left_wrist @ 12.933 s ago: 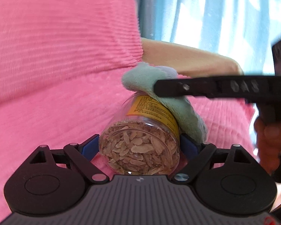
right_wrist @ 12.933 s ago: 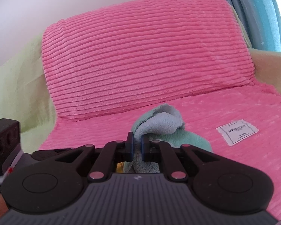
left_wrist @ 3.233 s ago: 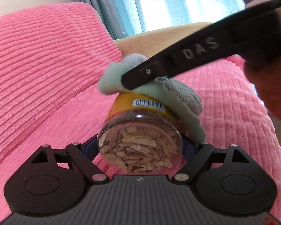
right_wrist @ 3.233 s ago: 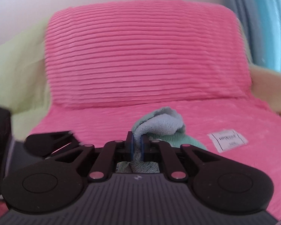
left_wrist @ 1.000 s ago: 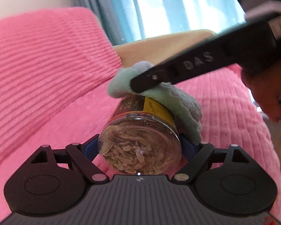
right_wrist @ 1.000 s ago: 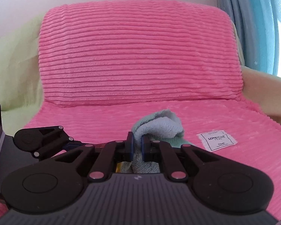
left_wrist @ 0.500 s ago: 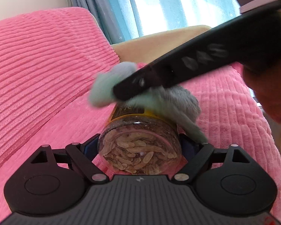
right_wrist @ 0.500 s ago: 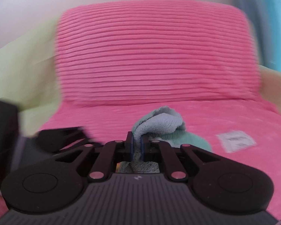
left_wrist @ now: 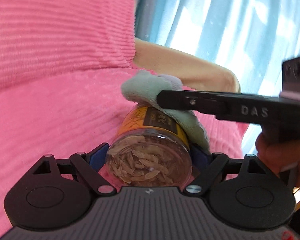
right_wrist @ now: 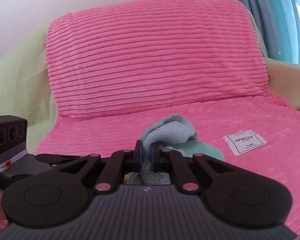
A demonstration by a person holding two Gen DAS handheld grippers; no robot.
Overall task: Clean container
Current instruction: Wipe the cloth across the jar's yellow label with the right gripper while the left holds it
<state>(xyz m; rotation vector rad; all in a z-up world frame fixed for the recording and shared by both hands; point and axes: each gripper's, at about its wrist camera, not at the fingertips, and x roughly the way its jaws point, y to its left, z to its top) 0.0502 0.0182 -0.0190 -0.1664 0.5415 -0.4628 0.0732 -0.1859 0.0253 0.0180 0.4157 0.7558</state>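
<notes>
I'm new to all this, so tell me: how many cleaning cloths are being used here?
1. The cloth is pinched in the right gripper and draped over the jar held by the left gripper. No other shows in either view.

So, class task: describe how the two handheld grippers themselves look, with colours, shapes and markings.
Both the left gripper and the right gripper have black linkage arms with silver pivot pins, round black housings, a ribbed grey body and blue finger pads. The right one's finger bears raised letters "DAS".

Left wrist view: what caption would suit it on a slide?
Left tongs grip a clear jar of dried slices while right tongs press a green cloth onto its label.
</notes>
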